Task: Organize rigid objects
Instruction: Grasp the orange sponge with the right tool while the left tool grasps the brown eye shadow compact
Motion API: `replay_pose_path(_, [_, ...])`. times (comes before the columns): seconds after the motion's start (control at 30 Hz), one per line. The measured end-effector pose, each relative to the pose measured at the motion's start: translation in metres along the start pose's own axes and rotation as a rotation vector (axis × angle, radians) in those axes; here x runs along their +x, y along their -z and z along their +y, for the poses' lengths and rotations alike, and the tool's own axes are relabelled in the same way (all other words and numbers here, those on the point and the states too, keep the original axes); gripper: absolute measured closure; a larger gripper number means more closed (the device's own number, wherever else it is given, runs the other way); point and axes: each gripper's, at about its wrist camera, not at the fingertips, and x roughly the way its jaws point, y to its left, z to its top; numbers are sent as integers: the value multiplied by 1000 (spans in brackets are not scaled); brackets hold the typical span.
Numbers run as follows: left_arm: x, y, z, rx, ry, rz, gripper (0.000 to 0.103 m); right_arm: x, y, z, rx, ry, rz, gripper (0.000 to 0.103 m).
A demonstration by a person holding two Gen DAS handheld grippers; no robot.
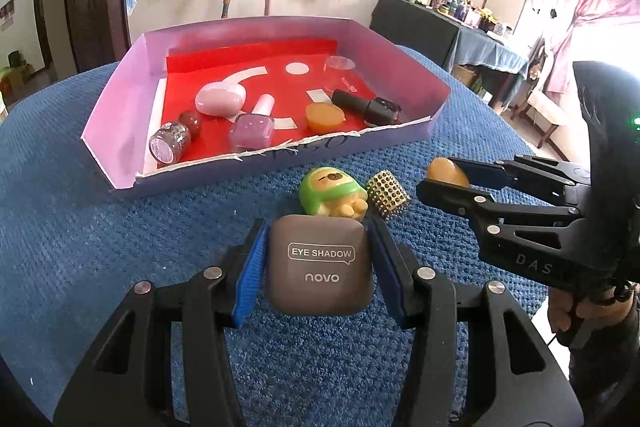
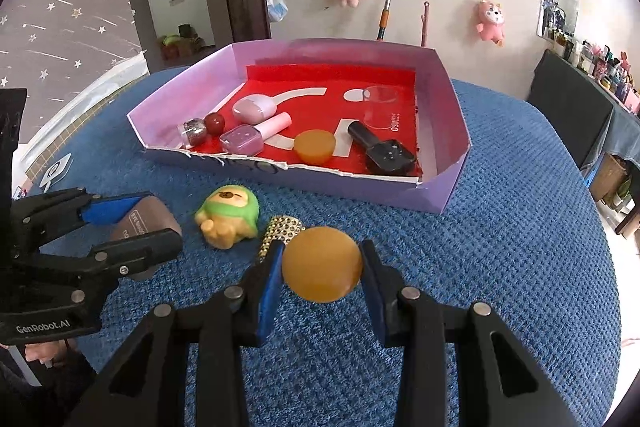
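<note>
A brown eye shadow case [image 1: 318, 265] is pinched between the blue pads of the left gripper [image 1: 318, 259], whose jaws press on its two sides; the case is held above the blue textured worktop [image 1: 100, 247]. An amber disc [image 2: 322, 264] is clamped edge to edge in the right gripper [image 2: 322, 267], its jaws closed against the rim, and it too is carried over the worktop. In the left wrist view the right gripper is seen at the right side with the disc at its tips, and a hand [image 1: 560, 311] is seen on its handle.

On the worktop, between the two grippers and the box, a green-hooded toy figure [image 1: 334, 195] is lying, and a gold studded piece [image 1: 387, 193] is set just beside it on its right.

Behind them a shallow purple box [image 1: 120, 115] with a red lining is placed, its near wall torn along the top edge. Inside it are laid a glittery bottle [image 1: 170, 143], a dark red ball [image 1: 192, 123], a pink oval case [image 1: 220, 99], a pink nail polish bottle [image 1: 254, 125], a second amber disc [image 1: 324, 117], a black nail polish bottle [image 1: 368, 105] and a clear round lid [image 1: 339, 65]. The glittery bottle and the red ball are touching at the left end; the black bottle lies at the right end.
</note>
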Motion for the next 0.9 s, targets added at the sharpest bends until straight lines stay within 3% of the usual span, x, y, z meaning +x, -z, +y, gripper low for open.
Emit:
replay_pose_path(0.67, [-5, 1, -2, -1, 0, -8, 55, -1, 3, 5, -9, -8, 3, 63])
replay_pose_path(0.9, [-14, -12, 0, 0, -3, -26, 55, -7, -8, 4, -12, -18, -9, 63])
